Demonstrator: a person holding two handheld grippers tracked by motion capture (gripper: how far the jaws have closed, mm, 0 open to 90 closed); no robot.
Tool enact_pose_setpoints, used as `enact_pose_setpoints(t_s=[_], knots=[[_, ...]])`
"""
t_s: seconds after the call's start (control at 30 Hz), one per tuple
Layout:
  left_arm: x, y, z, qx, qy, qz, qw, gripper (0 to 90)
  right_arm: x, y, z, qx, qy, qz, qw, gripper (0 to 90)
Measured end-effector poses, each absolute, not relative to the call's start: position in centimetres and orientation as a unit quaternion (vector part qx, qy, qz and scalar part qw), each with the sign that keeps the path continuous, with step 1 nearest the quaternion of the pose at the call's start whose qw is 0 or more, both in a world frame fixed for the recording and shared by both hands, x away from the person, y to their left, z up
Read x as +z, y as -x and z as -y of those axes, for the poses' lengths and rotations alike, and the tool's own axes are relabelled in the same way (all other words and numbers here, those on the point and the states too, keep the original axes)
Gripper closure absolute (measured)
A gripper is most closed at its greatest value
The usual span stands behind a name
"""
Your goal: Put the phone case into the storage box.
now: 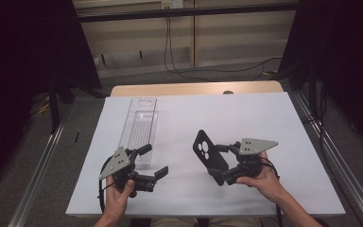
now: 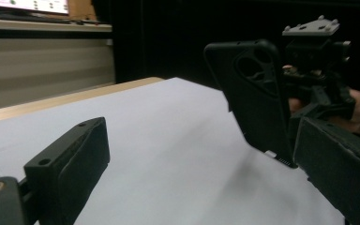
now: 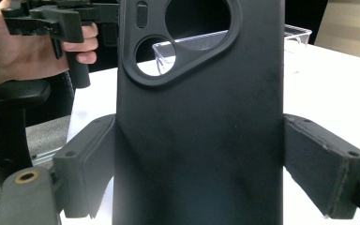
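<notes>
White table [image 1: 179, 118], clear plastic tray [image 1: 139, 126] lying far left, probably empty. Black phone case [image 1: 209, 152] tilted above the table right of centre, clamped across its sides by right gripper [image 1: 220, 163]. Left gripper [image 1: 153, 161] near the tray's near end, jaws wide apart, nothing between them

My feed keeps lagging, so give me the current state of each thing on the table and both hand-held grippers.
Black phone case: held upright above the table, camera cutouts at top.
Right hand-held gripper: shut on the phone case, pads on its two long edges.
Left hand-held gripper: open, nothing between its jaws.
Clear plastic tray: lying flat on the white table, apparently empty.
</notes>
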State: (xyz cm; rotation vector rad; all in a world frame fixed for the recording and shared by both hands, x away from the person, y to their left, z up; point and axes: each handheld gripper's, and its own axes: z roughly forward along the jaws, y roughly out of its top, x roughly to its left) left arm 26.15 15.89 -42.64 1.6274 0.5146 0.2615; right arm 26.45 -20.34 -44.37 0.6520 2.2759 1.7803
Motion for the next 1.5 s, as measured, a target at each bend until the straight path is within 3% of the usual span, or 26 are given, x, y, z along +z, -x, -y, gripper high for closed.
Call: enact_pose_setpoints(t_s=[0.2,0.57,0.6,0.7,1.5], knots=[[-42.9,-27.1,-14.4,0.064,-0.724,-0.208,0.655,5.7,-44.3,-26.4,20.4,0.602,-0.217,-0.764,0.088,14.0],[-42.8,-27.8,-12.4,0.035,-0.723,-0.183,0.666,3.2,-44.1,-26.4,20.5,0.608,-0.213,-0.761,0.082,13.9],[-42.6,-28.1,-12.2,0.014,-0.727,-0.166,0.666,3.0,-44.1,-26.4,20.5,0.608,-0.211,-0.761,0.080,13.9],[-42.3,-28.5,-11.3,0.006,-0.732,-0.133,0.668,2.9,-44.0,-26.3,20.5,0.610,-0.208,-0.761,0.078,13.9],[-41.6,-31.0,-7.4,-0.020,-0.740,-0.080,0.668,2.2,-44.1,-26.3,20.8,0.620,-0.193,-0.758,0.062,13.8]])
